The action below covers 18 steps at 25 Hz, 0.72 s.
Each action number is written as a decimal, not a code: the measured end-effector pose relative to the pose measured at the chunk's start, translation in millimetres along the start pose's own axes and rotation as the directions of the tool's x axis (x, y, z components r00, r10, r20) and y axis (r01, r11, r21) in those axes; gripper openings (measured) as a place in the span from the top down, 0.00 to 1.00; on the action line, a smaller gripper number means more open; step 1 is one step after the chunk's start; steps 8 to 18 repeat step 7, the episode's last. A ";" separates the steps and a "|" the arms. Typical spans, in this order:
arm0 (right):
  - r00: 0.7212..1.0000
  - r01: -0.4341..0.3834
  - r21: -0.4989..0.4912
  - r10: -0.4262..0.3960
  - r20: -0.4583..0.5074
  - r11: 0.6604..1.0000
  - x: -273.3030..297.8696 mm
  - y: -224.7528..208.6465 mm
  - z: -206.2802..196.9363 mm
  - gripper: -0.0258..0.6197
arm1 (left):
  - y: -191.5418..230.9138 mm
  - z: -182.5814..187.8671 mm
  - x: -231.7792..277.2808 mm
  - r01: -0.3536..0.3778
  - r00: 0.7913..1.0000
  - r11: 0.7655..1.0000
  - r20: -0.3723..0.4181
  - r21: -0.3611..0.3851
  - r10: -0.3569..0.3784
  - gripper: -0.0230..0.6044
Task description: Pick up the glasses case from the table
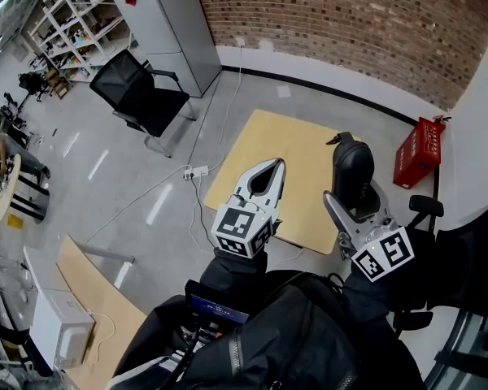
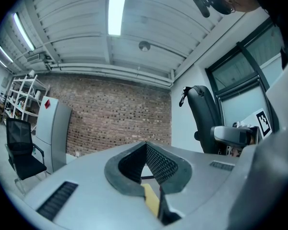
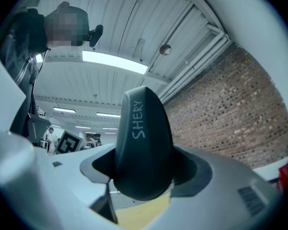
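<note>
The glasses case (image 1: 352,173) is a dark oval hard case with "SHERY" printed on it. It stands upright between the jaws of my right gripper (image 1: 356,203), held up above the light wooden table (image 1: 289,157). In the right gripper view the case (image 3: 143,147) fills the gap of the right gripper (image 3: 144,178), which is shut on it. My left gripper (image 1: 272,166) hovers to the left over the table, its jaws pressed together with nothing between them. In the left gripper view the left gripper (image 2: 146,146) points up at the brick wall and ceiling.
A black office chair (image 1: 138,92) and a grey cabinet (image 1: 167,27) stand at the back left. A red crate (image 1: 419,153) sits by the brick wall. A power strip with cables (image 1: 197,171) lies on the floor left of the table. Another dark chair (image 1: 468,258) is at right.
</note>
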State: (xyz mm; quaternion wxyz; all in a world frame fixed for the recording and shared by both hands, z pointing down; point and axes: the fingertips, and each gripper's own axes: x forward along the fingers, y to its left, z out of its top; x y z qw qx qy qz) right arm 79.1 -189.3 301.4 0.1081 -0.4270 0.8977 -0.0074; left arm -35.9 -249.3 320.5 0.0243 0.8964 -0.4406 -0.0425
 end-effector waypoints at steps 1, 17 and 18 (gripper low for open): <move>1.000 0.000 0.001 0.000 -0.001 1.000 1.1 -1.8 0.6 0.44 | 0.0 0.0 2.1 0.001 1.000 1.000 -0.005 -0.001 -0.001 0.97; 1.000 0.005 0.008 -0.005 -0.005 1.000 5.4 -6.2 0.6 0.44 | 1.6 0.7 8.3 0.009 1.000 1.000 -0.014 -0.007 -0.009 0.97; 1.000 0.005 0.008 -0.005 -0.005 1.000 5.4 -6.2 0.6 0.44 | 1.6 0.7 8.3 0.009 1.000 1.000 -0.014 -0.007 -0.009 0.97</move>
